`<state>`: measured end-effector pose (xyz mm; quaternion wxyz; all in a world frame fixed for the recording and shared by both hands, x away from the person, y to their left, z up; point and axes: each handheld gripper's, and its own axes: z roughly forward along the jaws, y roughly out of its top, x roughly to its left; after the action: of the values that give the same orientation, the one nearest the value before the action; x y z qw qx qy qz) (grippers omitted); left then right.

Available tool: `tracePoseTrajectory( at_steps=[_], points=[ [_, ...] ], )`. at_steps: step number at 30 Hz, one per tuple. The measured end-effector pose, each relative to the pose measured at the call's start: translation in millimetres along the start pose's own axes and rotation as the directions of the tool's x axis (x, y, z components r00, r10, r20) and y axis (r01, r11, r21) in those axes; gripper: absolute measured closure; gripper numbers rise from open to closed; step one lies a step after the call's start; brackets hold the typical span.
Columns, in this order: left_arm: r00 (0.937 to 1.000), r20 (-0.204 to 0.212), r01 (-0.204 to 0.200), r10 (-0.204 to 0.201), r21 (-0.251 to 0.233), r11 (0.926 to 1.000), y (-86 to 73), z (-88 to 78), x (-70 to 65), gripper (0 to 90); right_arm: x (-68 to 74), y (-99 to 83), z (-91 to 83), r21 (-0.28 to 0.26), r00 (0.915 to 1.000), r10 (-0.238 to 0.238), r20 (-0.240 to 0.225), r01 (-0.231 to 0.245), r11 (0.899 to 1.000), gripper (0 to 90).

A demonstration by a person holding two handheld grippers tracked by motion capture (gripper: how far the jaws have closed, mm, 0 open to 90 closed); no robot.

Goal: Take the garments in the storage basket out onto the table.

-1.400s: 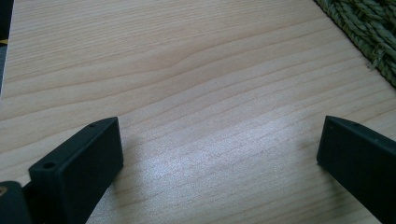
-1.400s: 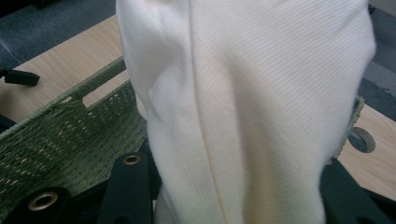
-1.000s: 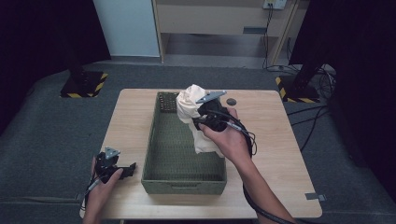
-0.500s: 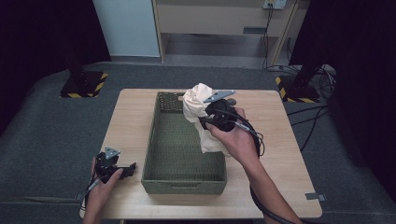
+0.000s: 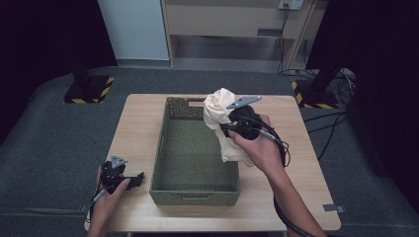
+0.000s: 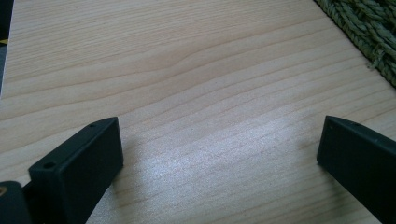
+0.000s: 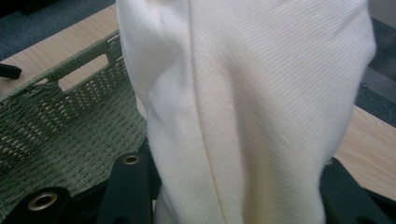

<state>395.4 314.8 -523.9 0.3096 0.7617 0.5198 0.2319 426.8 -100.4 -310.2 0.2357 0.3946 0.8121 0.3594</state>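
Right claw [image 5: 225, 129] shifted rightward, clamped on cream cloth [image 5: 222, 116] above basket [image 5: 193, 195]; left claw [image 5: 141, 176] apart.

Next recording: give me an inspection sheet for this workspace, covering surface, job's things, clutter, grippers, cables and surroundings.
Surface: light wooden table, bare around the basket.
Job's things: cream ribbed cloth hanging bunched over the right wall of the green woven rectangular basket.
Clutter: nothing seen.
Grippers: right gripper clamped on the cloth; left gripper open over bare wood, left of the basket.
Cables: black cable trailing along the right forearm; more cables on the floor at far right.
Surroundings: grey carpet, black stand base with yellow-black stripes, dark curtains.
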Motion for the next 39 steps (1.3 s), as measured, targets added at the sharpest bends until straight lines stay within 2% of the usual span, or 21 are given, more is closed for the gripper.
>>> tracePoseTrajectory(
  at_steps=[18, 24, 33, 39],
  points=[
    [1.0, 0.0, 0.0, 0.0, 0.0, 1.0, 0.0, 0.0, 0.0, 0.0, -32.1, -26.4, -2.7, 0.022, 0.9982, 0.053, 0.029, -0.053, 0.998, 54.3],
    [1.0, 0.0, 0.0, 0.0, 0.0, 1.0, 0.0, 0.0, 0.0, 0.0, -45.2, -35.5, -3.6, 0.028, 0.9953, 0.086, 0.044, -0.087, 0.996, 54.2],
    [1.0, 0.0, 0.0, 0.0, 0.0, 1.0, 0.0, 0.0, 0.0, 0.0, -61.4, -46.4, -2.2, 0.04, 0.9914, 0.112, 0.068, -0.115, 0.993, 54.2],
    [1.0, 0.0, 0.0, 0.0, 0.0, 1.0, 0.0, 0.0, 0.0, 0.0, -76.4, -53.2, 0.0, 0.056, 0.9862, 0.139, 0.089, -0.144, 0.988, 54.2]
  ],
)
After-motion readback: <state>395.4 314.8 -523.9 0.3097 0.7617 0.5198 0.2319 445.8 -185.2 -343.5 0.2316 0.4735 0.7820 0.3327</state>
